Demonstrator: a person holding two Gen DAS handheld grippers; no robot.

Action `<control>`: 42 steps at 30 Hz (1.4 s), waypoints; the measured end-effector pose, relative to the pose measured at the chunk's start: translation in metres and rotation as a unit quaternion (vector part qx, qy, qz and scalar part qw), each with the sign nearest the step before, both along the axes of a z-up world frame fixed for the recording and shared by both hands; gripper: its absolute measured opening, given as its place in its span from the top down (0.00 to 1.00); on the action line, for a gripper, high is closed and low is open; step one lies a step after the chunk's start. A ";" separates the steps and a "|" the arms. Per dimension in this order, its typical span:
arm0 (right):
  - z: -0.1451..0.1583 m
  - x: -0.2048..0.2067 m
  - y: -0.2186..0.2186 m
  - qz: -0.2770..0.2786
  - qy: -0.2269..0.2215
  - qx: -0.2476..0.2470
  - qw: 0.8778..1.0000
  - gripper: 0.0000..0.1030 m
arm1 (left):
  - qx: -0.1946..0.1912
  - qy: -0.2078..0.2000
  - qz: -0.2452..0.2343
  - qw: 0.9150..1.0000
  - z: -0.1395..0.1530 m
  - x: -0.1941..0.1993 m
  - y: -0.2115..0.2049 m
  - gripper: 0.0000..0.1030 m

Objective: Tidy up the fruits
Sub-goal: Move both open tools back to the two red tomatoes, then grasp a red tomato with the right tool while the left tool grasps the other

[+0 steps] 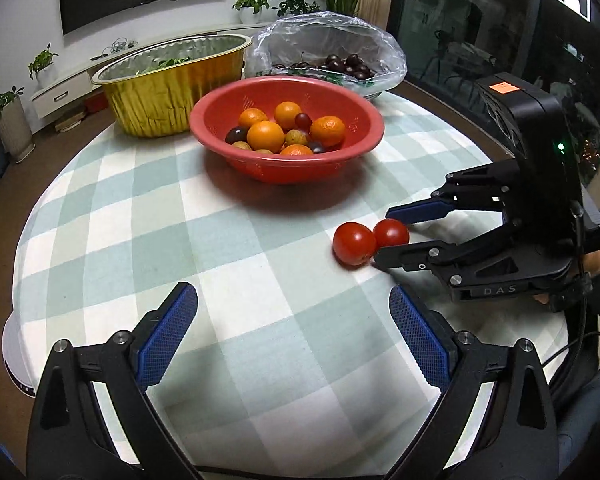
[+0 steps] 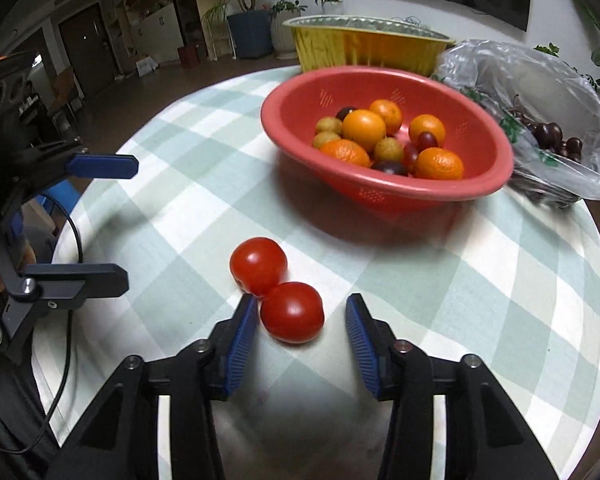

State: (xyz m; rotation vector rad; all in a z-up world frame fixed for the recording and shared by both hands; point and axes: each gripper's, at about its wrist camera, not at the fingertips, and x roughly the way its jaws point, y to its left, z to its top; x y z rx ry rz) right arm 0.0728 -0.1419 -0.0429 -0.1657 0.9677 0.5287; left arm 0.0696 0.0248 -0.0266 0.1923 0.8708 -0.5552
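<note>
Two red tomatoes lie touching on the checked tablecloth. The nearer tomato (image 2: pixel 292 312) (image 1: pixel 391 233) sits between the open fingers of my right gripper (image 2: pixel 302 306) (image 1: pixel 384 236); its left finger touches it, the right finger stands apart. The other tomato (image 2: pixel 258 266) (image 1: pixel 354 243) lies just beyond. A red colander bowl (image 2: pixel 388 192) (image 1: pixel 288 168) holds oranges, dark grapes and small yellow-brown fruits. My left gripper (image 1: pixel 292 300) (image 2: pixel 126 220) is open and empty above the cloth, near the table's front.
A gold foil tray (image 1: pixel 172 92) (image 2: pixel 364 44) with greens stands behind the bowl. A clear plastic bag (image 1: pixel 328 54) (image 2: pixel 540 120) of dark cherries lies beside it. The round table (image 1: pixel 100 208) drops off to brown floor all around.
</note>
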 end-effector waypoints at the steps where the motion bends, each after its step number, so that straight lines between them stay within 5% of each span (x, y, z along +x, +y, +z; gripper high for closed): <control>1: -0.001 0.000 0.001 0.002 0.000 -0.002 1.000 0.57 | 0.000 0.000 0.000 1.000 0.000 0.002 0.000 0.05; 9: -0.002 -0.004 0.003 0.012 -0.004 -0.014 1.000 0.67 | 0.014 0.005 -0.007 1.000 -0.006 0.011 -0.008 0.05; 27: 0.018 -0.031 -0.051 -0.064 -0.012 0.038 0.997 0.67 | 0.053 0.019 -0.056 0.997 -0.028 0.041 -0.077 0.07; 33: 0.019 -0.034 -0.063 -0.079 -0.012 0.048 0.996 0.67 | 0.056 0.027 -0.055 0.997 -0.035 0.045 -0.081 0.40; 37: 0.018 -0.034 -0.062 -0.080 -0.011 0.053 0.995 0.67 | 0.058 0.026 -0.056 0.996 -0.036 0.044 -0.082 0.54; 42: 0.017 -0.033 -0.061 -0.079 -0.010 0.055 0.995 0.67 | 0.060 0.027 -0.066 0.996 -0.040 0.041 -0.087 0.58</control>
